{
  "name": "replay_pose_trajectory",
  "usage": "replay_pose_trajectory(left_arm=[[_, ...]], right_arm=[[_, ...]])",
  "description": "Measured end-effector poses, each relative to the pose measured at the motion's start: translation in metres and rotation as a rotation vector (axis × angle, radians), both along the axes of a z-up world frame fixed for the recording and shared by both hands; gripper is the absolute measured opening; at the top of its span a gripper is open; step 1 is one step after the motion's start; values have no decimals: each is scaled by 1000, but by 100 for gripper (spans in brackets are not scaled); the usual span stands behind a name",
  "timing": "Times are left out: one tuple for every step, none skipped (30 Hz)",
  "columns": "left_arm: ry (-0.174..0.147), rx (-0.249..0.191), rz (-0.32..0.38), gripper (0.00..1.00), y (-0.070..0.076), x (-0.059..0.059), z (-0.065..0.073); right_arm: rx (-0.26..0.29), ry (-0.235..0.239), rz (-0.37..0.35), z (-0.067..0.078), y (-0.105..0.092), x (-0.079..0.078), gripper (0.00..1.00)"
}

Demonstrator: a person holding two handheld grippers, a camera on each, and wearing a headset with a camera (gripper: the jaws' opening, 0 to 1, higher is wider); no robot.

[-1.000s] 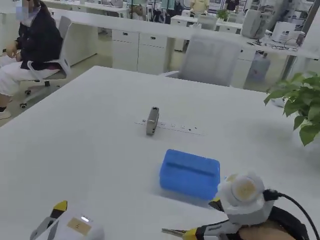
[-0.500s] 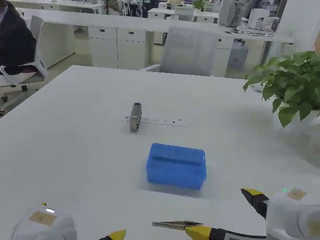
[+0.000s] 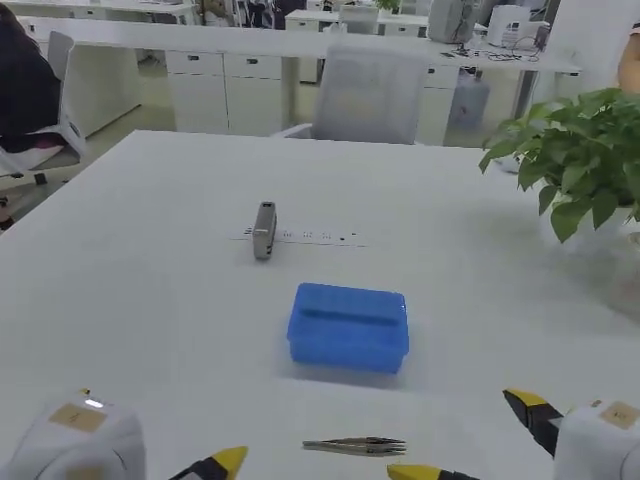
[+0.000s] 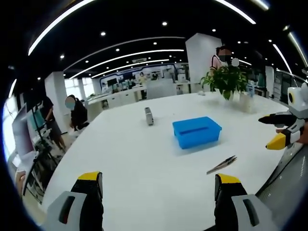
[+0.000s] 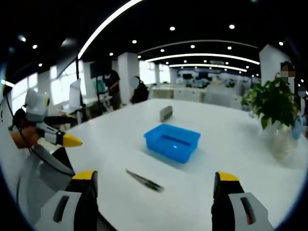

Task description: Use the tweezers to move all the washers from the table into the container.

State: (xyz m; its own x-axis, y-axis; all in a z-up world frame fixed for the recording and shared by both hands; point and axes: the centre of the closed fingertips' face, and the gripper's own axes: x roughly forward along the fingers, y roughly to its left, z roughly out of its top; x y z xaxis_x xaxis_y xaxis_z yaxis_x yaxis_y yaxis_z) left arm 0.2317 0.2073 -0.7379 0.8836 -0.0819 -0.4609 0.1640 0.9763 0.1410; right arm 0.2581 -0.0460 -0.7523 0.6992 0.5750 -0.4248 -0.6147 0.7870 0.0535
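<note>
Silver slim tweezers [image 3: 355, 445] lie on the near white bench [image 3: 150, 260]; left hand-held gripper [image 4: 157, 178] and right hand-held gripper [image 5: 155, 176] gape empty. I'd pinch the tweezers mid-length, squarely.

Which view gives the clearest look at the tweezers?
Head view: the tweezers lie whole and sharp, seen from above. The right gripper view and the left gripper view show them smaller, darker and foreshortened.
</note>
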Motion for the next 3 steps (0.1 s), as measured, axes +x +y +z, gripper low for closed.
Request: replay_pose_trajectory(left_arm=[[-1, 5, -7, 99, -2, 0, 0], [-2, 10, -10, 99, -3, 0, 0], [4, 11, -26, 99, -6, 0, -2]], right_arm=[[-1, 5, -1, 0, 0, -1, 99], [2, 9, 0, -1, 0, -1, 99], [4, 8, -2, 0, 0, -1, 99]])
